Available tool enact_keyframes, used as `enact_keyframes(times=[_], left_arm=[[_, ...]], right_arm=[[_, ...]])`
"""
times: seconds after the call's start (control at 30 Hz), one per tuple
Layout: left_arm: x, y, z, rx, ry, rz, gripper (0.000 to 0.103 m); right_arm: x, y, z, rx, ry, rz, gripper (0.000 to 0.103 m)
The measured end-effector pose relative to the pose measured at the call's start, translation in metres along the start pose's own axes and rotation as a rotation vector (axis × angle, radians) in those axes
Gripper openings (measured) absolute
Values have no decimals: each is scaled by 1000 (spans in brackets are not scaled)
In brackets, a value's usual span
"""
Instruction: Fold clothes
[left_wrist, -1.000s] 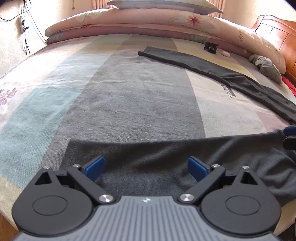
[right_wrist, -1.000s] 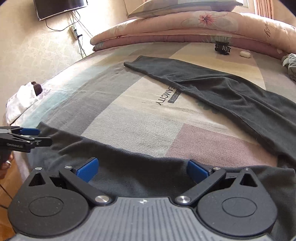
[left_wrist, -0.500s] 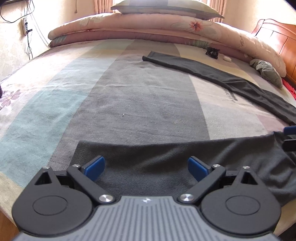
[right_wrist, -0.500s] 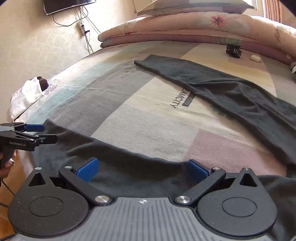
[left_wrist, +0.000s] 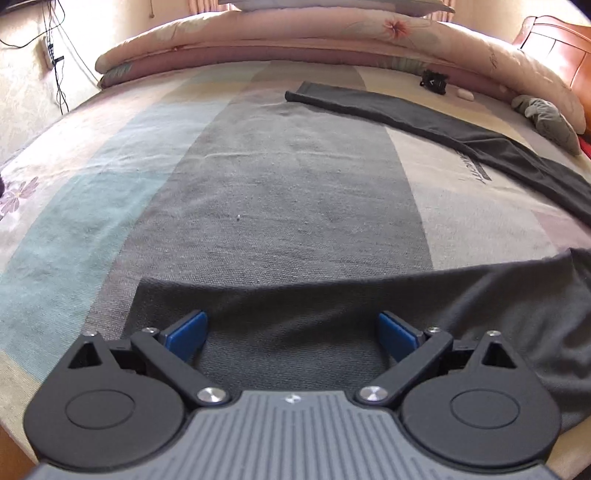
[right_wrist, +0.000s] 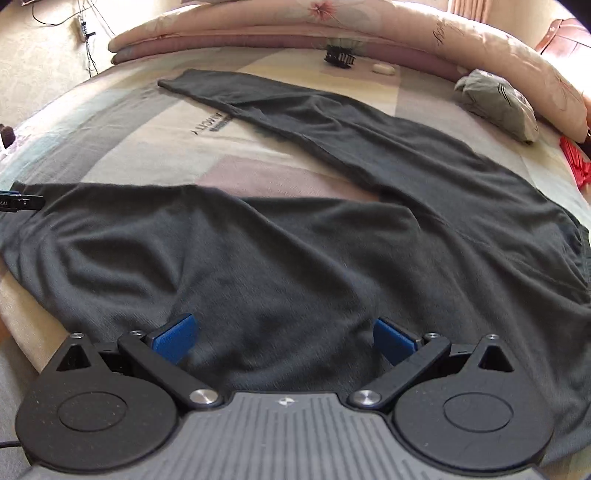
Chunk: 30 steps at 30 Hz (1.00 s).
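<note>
A pair of dark grey trousers (right_wrist: 332, 236) lies spread on the striped bedspread (left_wrist: 288, 192), its two legs splayed in a V. One leg (left_wrist: 424, 114) runs toward the pillows; the other leg (left_wrist: 332, 310) lies along the bed's near edge. My left gripper (left_wrist: 291, 334) is open, its blue pads over the near leg's cuff end with cloth between them, not pinched. My right gripper (right_wrist: 282, 338) is open above the trousers' upper part. The left gripper's tip (right_wrist: 22, 203) shows at the left edge of the right wrist view.
A rolled pink floral quilt (left_wrist: 369, 37) lies across the head of the bed. A black hair clip (right_wrist: 340, 59), a small white object (right_wrist: 382, 68) and a bunched grey garment (right_wrist: 498, 103) sit near it. Something red (right_wrist: 576, 162) and a wooden headboard (left_wrist: 557, 48) are at the right.
The right gripper swung right and pulled back, so it now looks over the trousers' waist and both legs. The left gripper stayed near the cuff and tilted slightly. Both stayed open.
</note>
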<state>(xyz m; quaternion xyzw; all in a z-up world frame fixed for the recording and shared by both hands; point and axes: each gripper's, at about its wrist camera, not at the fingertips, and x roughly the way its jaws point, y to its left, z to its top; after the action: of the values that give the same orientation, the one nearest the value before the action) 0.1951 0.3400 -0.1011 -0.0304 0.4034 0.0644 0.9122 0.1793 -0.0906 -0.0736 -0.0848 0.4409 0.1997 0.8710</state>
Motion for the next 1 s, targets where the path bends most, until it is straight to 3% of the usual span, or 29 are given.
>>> enact_keyframes(times=[0.2, 0.43, 0.53, 0.6, 0.63, 0.73, 0.9, 1.0], left_arm=[[10, -35, 23, 53, -4, -28, 97], [41, -104, 68, 130, -14, -77, 98], [54, -134, 87, 163, -17, -98, 98], [63, -154, 100, 186, -20, -112, 98], [67, -164, 106, 197, -21, -120, 98], [81, -194, 125, 230, -25, -141, 98], [115, -257, 147, 262, -35, -212, 98], [136, -295, 150, 301, -51, -257, 98]], right_arm=[[-10, -21, 10, 57, -48, 11, 103], [18, -43, 83, 73, -166, 18, 103], [50, -57, 125, 42, -193, -95, 103], [80, -71, 146, 47, -151, -225, 103], [92, -80, 151, 66, -113, -239, 103], [118, -96, 143, 98, 13, -183, 103], [93, -85, 103, 60, -15, -143, 103], [83, -89, 101, 27, 11, -81, 103]])
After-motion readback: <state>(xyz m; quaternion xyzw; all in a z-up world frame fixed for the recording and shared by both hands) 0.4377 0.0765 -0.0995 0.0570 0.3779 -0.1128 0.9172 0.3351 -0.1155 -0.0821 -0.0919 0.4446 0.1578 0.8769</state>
